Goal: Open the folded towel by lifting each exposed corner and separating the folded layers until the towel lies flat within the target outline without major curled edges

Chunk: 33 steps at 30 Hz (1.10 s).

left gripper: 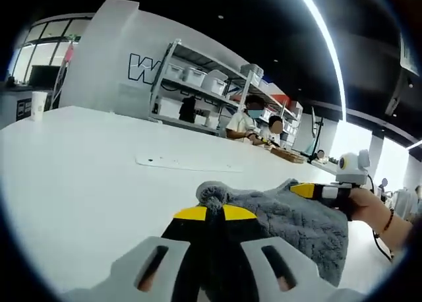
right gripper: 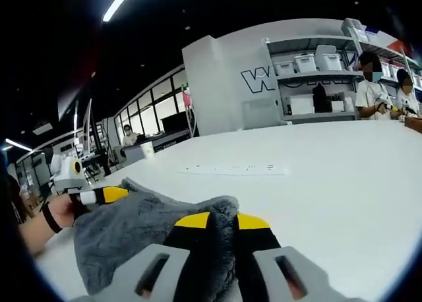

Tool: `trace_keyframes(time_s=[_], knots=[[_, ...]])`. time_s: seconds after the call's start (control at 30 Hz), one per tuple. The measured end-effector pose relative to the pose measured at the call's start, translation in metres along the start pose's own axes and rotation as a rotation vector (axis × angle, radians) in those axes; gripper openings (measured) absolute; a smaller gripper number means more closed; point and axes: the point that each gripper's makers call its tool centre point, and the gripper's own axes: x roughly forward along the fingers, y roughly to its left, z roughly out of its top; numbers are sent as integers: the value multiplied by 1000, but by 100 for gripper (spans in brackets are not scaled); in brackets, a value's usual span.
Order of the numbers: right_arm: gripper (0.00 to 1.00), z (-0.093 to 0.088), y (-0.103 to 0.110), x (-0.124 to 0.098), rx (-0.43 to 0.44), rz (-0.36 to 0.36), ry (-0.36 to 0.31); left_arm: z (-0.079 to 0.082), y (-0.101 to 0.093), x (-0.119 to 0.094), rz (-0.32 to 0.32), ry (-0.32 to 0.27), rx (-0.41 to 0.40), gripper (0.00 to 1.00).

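Note:
A grey fluffy towel (left gripper: 300, 223) hangs bunched between both grippers, a little above the white table (left gripper: 86, 177). In the left gripper view my left gripper (left gripper: 214, 213) is shut on a puffy corner of it, its yellow tips pressed together. My right gripper (left gripper: 315, 191) comes in from the right, held by a hand (left gripper: 369, 208), and pinches the towel's far edge. In the right gripper view the towel (right gripper: 125, 229) drapes left from my right gripper (right gripper: 221, 221), which is shut on a fold. The left gripper (right gripper: 105, 195) grips the other end.
A thin white flat sheet (left gripper: 178, 162) lies on the table beyond the towel, also seen as the sheet (right gripper: 234, 169). A paper cup (left gripper: 38, 105) stands at the far left edge. Shelves with white bins (left gripper: 198, 78) and seated people (left gripper: 245, 122) are behind the table.

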Motion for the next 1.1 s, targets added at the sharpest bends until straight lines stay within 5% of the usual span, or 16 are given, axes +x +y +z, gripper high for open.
trace_keyframes(time_s=[0.13, 0.2, 0.27, 0.37, 0.87, 1.1], knots=[[4, 1, 0, 0, 28, 1, -8, 2, 1, 0, 1, -6, -3, 3], [3, 0, 0, -2, -94, -16, 10, 5, 0, -1, 9, -19, 46, 3], [2, 7, 1, -2, -25, -21, -17, 5, -1, -1, 12, -27, 33, 2], [2, 6, 0, -4, -32, -21, -7, 7, 1, -2, 11, -31, 1, 2], [0, 9, 0, -5, -31, -32, -16, 12, -4, -5, 44, -25, 132, 1], [0, 10, 1, -6, -47, -39, -13, 13, -3, -6, 35, -32, 109, 1]])
